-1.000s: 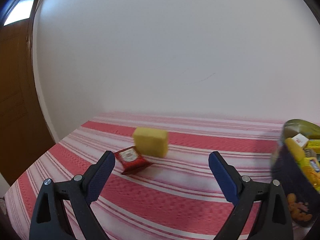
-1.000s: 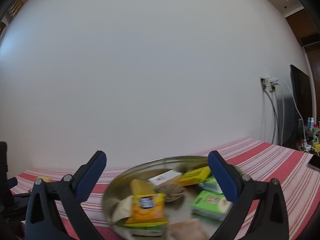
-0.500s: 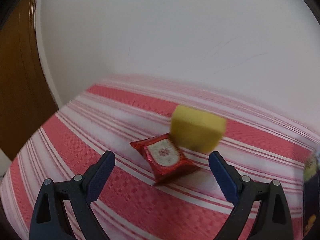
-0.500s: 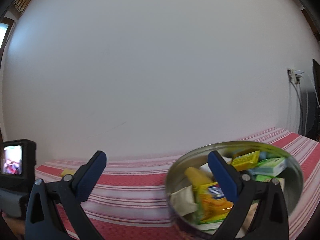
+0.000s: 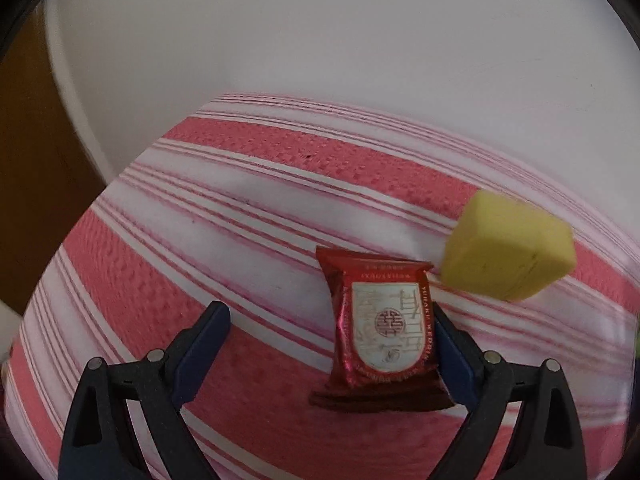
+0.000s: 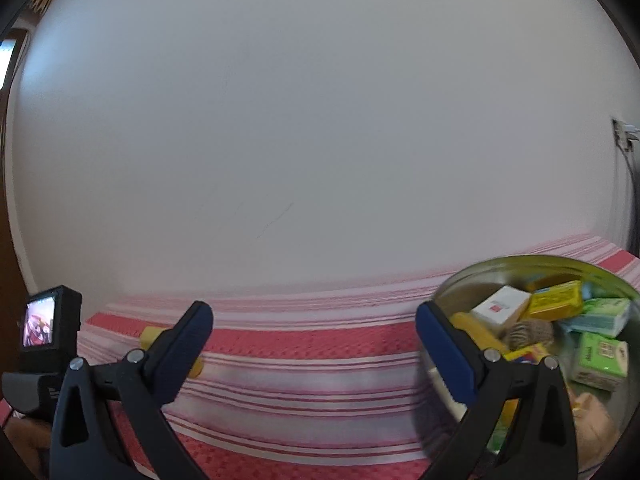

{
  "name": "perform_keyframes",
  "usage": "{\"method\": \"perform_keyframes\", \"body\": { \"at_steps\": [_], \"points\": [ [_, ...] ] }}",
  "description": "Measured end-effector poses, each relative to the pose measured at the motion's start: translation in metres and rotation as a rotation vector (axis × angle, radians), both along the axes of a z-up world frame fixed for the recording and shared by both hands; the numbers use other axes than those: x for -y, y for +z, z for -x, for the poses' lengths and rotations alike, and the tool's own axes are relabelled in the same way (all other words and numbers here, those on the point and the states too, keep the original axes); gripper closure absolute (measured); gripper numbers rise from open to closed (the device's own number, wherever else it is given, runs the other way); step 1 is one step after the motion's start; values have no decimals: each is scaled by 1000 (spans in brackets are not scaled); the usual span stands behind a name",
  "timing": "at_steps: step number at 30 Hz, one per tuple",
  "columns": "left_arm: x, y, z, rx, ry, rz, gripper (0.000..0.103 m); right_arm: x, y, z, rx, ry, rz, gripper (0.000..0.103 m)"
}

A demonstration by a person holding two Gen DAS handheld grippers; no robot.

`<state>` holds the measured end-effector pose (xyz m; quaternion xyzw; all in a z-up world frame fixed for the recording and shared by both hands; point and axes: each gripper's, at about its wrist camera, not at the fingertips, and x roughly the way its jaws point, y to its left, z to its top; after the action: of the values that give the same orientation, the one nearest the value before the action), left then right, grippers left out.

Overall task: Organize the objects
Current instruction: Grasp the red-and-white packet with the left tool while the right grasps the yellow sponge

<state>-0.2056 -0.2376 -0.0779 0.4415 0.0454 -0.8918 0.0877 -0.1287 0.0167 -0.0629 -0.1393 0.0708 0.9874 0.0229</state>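
The left gripper [image 5: 330, 346] was spread wide over the striped cloth [image 5: 248, 184], nothing in it yet, with the red packet [image 5: 382, 334] lying flat between the fingers, pushed up against the right one, so I'd guess that was the next thing to get grabbed. It wasn't centred, so closing as-is would probably shove the packet sideways first. Just past it, toward the wall, sat the yellow block [image 5: 506, 250], near the packet but not touching as far as I could tell. Over on the right side, the right gripper [image 6: 314, 330] was also wide open and empty, hovering over bare cloth. The metal bowl [image 6: 520, 266] sat toward the right edge, already stuffed with small boxes and packets, so that looked like where loose stuff was meant to go. The two leftovers were well apart from it, toward the left end.
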Motion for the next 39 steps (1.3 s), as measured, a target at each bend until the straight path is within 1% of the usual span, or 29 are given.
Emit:
{"method": "perform_keyframes", "body": {
  "at_steps": [4, 9, 10, 11, 13, 14, 15, 16, 17, 20, 24, 26, 27, 28, 29, 30, 31, 34, 35, 37, 39],
  "points": [
    [10, 2, 1, 1, -55, -4, 6, 14, -4, 19, 56, 75, -6, 0],
    [9, 3, 0, 1, -58, -3, 6, 41, -11, 44, 142, 210, -41, 1],
    [9, 3, 1, 0, -55, -1, 7, 45, -13, 51, 159, 235, -45, 3],
    [8, 4, -1, -4, -55, -1, 13, 49, -14, 58, 175, 252, -49, 4],
    [6, 8, -4, -24, -57, 4, 34, 60, -16, 71, 211, 291, -53, 6],
    [6, 8, -5, -29, -60, 5, 38, 65, -19, 79, 231, 316, -54, 6],
    [5, 9, -5, -33, -68, 7, 45, 70, -20, 85, 249, 334, -58, 7],
    [5, 10, -6, -36, -76, 9, 49, 74, -22, 88, 263, 347, -63, 7],
    [6, 10, -5, -37, -83, 10, 57, 80, -22, 92, 282, 368, -70, 7],
    [8, 11, -4, -30, -89, 2, 58, 93, -29, 105, 335, 436, -99, 9],
    [7, 13, -7, -28, -92, 1, 59, 107, -37, 119, 378, 486, -121, 11],
    [7, 13, -7, -29, -95, 0, 60, 113, -40, 128, 410, 512, -139, 18],
    [6, 13, -8, -29, -90, -1, 60, 116, -43, 133, 432, 523, -146, 30],
    [6, 13, -8, -29, -86, 0, 60, 119, -48, 137, 459, 530, -154, 55],
    [6, 13, -8, -30, -85, -1, 60, 121, -52, 142, 487, 535, -156, 61],
    [6, 13, -8, -31, -84, -1, 60, 122, -52, 143, 497, 544, -149, 62],
    [6, 13, -8, -36, -80, -4, 60, 119, -51, 141, 487, 543, -134, 68],
    [6, 15, -11, -71, -77, -31, 61, 108, -49, 132, 464, 532, -86, 76],
    [4, 17, -13, -91, -79, -33, 61, 103, -46, 127, 447, 522, -68, 77],
    [-4, 24, -17, -144, -96, -4, 61, 94, -41, 114, 393, 484, -38, 77],
    [-12, 31, -23, -198, -118, -1, 61, 83, -36, 95, 345, 429, -30, 77]
  ]
}}
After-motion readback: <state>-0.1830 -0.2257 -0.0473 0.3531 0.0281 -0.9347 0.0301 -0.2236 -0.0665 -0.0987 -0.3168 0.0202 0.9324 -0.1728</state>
